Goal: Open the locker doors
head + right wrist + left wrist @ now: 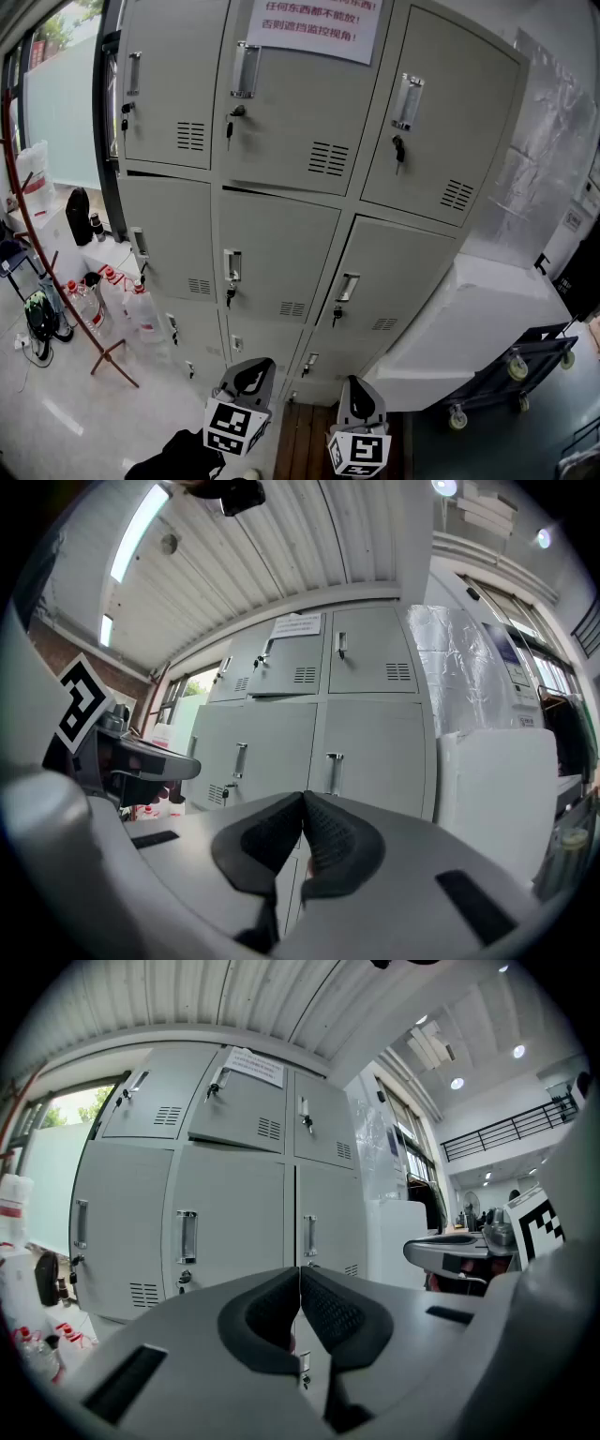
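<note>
Left gripper, right gripper pinched closed, empty, apart from locker doors

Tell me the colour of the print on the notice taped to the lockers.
Red print on a white notice, clearest in the head view.

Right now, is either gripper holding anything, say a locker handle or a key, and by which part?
Nothing is held. The left gripper and the right gripper each have their jaws closed together with nothing between them, and both are clear of the lockers.
</note>
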